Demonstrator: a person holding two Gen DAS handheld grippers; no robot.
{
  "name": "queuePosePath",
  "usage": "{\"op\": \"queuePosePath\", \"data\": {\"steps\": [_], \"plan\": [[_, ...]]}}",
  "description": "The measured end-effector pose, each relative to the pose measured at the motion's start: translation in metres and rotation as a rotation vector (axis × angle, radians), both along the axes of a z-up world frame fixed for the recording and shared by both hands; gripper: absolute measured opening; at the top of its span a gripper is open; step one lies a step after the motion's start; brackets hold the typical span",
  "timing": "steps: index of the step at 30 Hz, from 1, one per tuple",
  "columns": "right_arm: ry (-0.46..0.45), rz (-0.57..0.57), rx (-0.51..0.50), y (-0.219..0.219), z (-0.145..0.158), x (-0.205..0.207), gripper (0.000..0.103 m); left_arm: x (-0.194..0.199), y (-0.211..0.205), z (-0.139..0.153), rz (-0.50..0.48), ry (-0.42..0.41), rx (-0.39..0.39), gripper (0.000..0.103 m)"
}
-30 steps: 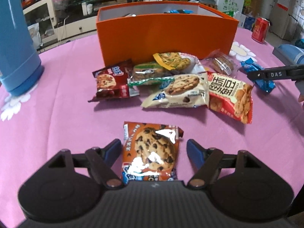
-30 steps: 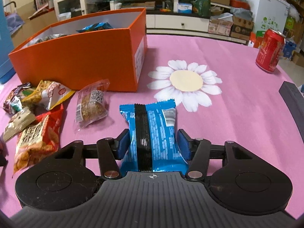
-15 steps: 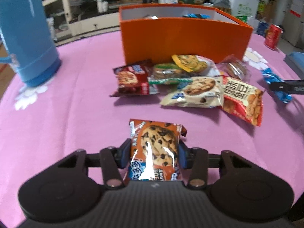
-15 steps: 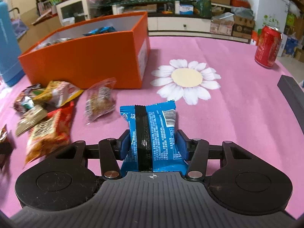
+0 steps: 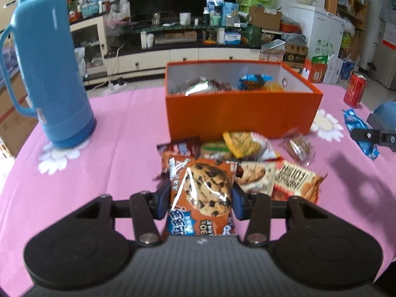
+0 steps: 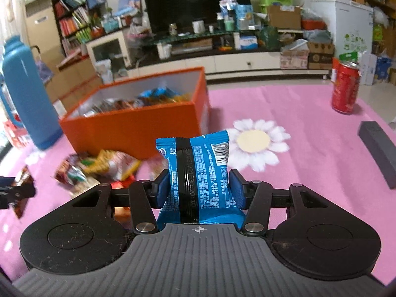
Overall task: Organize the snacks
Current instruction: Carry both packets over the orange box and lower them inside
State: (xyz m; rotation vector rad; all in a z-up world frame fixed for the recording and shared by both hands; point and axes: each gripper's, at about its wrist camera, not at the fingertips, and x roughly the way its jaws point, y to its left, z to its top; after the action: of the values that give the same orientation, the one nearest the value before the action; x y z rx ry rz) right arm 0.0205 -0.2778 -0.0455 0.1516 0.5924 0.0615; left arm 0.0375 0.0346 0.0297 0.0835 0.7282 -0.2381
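My left gripper (image 5: 201, 199) is shut on a brown chocolate-chip cookie packet (image 5: 201, 193) and holds it above the pink tablecloth. My right gripper (image 6: 199, 189) is shut on a blue snack packet (image 6: 200, 175), also lifted; that packet shows at the right of the left wrist view (image 5: 360, 130). The orange box (image 5: 241, 113), holding several snacks, stands ahead of both grippers and shows in the right wrist view (image 6: 138, 128). A pile of loose snack packets (image 5: 250, 158) lies in front of the box.
A tall blue thermos (image 5: 52, 74) stands at the left of the table. A red soda can (image 6: 345, 87) stands at the far right. A dark grey bar (image 6: 377, 148) lies near the right edge. The tablecloth has white daisy prints (image 6: 255, 143).
Both grippers have risen from the table with their packets, and the box's inside has come into view. One second ago the left gripper was open around the cookie packet; it then shut on it.
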Motion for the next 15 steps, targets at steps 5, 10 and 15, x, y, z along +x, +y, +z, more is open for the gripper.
{"op": "queuePosePath", "data": {"steps": [5, 10, 15], "plan": [[-0.046, 0.038, 0.035, 0.009, 0.025, 0.036, 0.034, 0.040, -0.013, 0.012, -0.023, -0.016, 0.009, 0.048], [-0.091, 0.046, 0.003, 0.017, 0.048, 0.104, 0.034, 0.095, -0.027, 0.029, -0.016, -0.056, -0.008, 0.048], [-0.123, 0.030, 0.073, 0.016, 0.048, 0.156, 0.034, 0.156, -0.043, 0.042, -0.006, -0.071, -0.048, 0.048]]}}
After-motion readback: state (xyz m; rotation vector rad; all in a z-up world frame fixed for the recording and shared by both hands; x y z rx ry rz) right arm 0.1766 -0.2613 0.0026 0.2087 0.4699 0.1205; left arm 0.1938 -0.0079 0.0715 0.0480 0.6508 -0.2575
